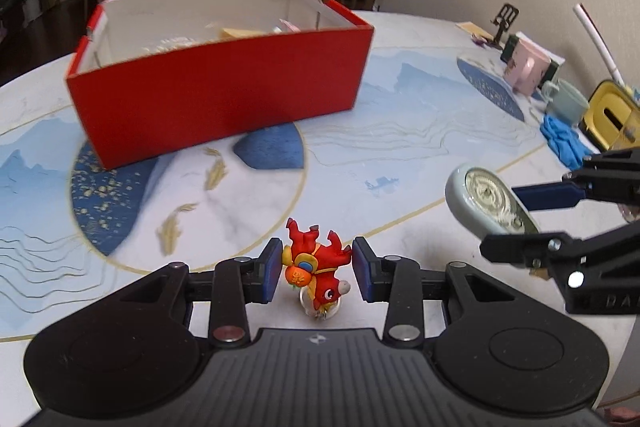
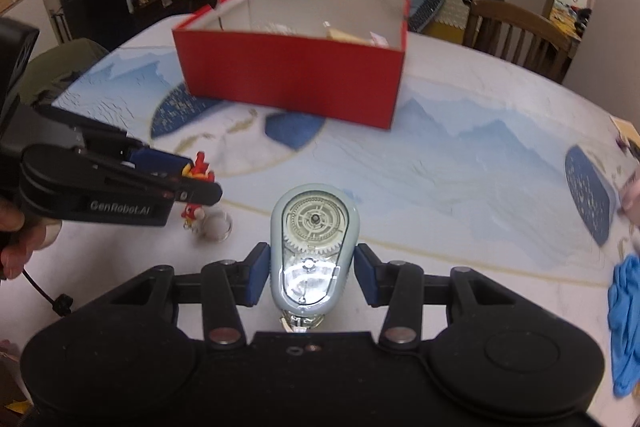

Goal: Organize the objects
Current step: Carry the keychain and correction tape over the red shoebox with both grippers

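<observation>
Your left gripper (image 1: 313, 269) clamped a red toy figure (image 1: 316, 263) between its pads, lifted off the table (image 1: 400, 155). Your right gripper (image 2: 311, 277) gripped a grey tape dispenser (image 2: 314, 243) by its sides. Toward the table's far edge stood an open red box (image 2: 292, 79).

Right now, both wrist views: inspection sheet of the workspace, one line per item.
Surface: round patterned table, blue and white.
Job's things: open red box holding items; red toy figure; grey correction-tape dispenser.
Clutter: mugs, blue cloth, yellow container at the right edge.
Grippers: left gripper shut on the figure; right gripper shut on the dispenser.
Cables: black lead by the left hand.
Surroundings: wooden chair, cluttered sofa.
</observation>
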The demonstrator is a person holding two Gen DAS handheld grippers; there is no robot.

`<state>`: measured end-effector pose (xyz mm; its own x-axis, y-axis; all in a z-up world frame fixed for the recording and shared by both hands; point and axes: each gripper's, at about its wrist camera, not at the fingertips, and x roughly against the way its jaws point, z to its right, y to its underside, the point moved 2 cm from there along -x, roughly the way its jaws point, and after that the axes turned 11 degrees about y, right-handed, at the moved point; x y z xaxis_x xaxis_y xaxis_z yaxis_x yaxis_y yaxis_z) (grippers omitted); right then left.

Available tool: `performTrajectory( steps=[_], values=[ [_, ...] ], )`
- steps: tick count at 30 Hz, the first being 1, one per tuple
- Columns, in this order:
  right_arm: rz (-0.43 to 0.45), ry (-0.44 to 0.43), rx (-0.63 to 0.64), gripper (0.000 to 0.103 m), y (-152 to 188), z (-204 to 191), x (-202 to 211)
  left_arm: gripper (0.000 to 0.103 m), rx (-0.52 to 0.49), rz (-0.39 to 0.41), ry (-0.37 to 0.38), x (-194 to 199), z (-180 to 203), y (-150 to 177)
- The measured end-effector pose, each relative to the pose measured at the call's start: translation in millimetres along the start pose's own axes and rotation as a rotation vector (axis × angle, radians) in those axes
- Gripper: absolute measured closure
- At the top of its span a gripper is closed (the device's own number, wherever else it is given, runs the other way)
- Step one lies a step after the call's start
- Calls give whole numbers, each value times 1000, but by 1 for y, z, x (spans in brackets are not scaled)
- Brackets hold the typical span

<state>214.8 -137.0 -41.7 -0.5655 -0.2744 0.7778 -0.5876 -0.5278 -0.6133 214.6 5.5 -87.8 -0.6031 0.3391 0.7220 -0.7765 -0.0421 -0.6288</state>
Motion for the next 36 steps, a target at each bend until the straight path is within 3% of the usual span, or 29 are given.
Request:
performTrajectory(
  steps=[9, 18, 27, 36],
  values=[
    [50, -51, 20, 58, -41, 3, 10, 67, -4, 53, 11, 33, -5, -16],
    [127, -54, 63, 58, -101, 15, 5, 67, -20, 105, 9, 53, -16, -65],
    [185, -49, 60, 58, -168, 31, -20, 67, -55, 174, -79, 56, -38, -130],
    [198, -20, 70, 58, -212, 31, -67, 67, -81, 178, -204, 32, -70, -182]
  ],
)
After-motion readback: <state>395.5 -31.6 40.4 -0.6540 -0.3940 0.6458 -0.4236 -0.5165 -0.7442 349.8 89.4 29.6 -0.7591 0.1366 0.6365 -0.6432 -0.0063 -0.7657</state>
